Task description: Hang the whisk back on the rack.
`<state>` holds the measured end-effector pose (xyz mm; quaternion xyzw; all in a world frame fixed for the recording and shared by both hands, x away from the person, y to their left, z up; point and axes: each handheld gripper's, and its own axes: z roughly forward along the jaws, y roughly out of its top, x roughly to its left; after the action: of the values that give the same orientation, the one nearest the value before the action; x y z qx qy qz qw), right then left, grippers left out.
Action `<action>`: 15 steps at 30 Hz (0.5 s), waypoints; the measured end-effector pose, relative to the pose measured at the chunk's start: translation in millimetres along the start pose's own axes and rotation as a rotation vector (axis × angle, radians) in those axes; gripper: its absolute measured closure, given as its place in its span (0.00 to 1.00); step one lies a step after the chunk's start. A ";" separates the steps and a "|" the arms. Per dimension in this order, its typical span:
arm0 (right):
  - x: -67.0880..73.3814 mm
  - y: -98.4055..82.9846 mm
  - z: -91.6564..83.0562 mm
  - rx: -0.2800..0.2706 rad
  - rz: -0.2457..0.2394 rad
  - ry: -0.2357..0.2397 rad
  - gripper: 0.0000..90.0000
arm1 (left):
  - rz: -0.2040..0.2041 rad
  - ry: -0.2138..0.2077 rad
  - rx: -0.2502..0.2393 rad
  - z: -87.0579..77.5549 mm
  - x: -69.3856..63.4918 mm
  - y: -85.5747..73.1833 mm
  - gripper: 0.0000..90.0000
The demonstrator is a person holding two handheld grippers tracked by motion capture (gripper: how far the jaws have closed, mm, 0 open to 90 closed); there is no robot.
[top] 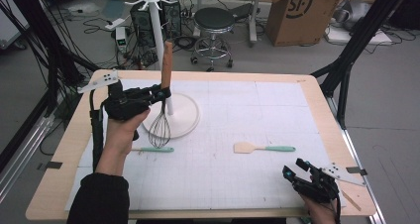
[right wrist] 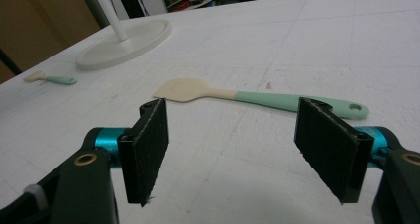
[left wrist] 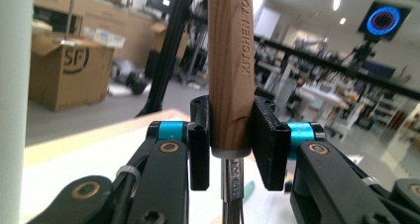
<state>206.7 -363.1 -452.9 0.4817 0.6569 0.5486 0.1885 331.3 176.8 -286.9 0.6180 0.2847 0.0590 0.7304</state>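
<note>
Left gripper [top: 161,92] clamped on the wooden handle of a whisk [top: 165,92], jaws pressed on both sides of the handle just above the metal collar, as seen close in the left gripper view [left wrist: 229,135]. Whisk [left wrist: 230,75] held upright and off the worktop [top: 307,87], handle at top, wire loops hanging down over the round base of a white hanging stand [top: 157,45]. Stand post [left wrist: 12,105] very near at the left edge of the left gripper view; base and lower post visible also far back in the right gripper view [right wrist: 124,38]. Right gripper [top: 292,172] low at the near right corner of the worktop, jaws wide apart with nothing between them [right wrist: 242,149]. Just ahead of those jaws, flat on the white mat, a spatula [right wrist: 257,99] with cream blade and mint-green handle, not touched; same spatula [top: 264,147] at right of centre in the high view. A second, smaller utensil with mint handle [top: 153,149] flat on the mat near the left forearm, below the whisk wires, also far left in the right gripper view [right wrist: 52,79]. Behind the worktop, on the floor, a black stool [top: 214,26] and a cardboard box [top: 297,13].
</note>
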 end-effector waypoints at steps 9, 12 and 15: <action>-0.2 -0.5 0.3 0.004 0.001 -0.003 0.32 | 0.053 0.007 -0.063 -6.1 2.2 23.2 0.79; -0.1 -0.5 0.3 0.005 0.000 -0.003 0.32 | 0.066 0.027 -0.090 -9.0 5.7 35.9 0.79; 0.0 -0.4 0.2 0.005 0.000 -0.004 0.32 | 0.072 0.047 -0.108 -12.2 10.7 45.9 0.79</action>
<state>206.7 -363.0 -453.4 0.4832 0.6578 0.5461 0.1887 346.4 202.7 -248.5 0.5860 0.2755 0.1150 0.7533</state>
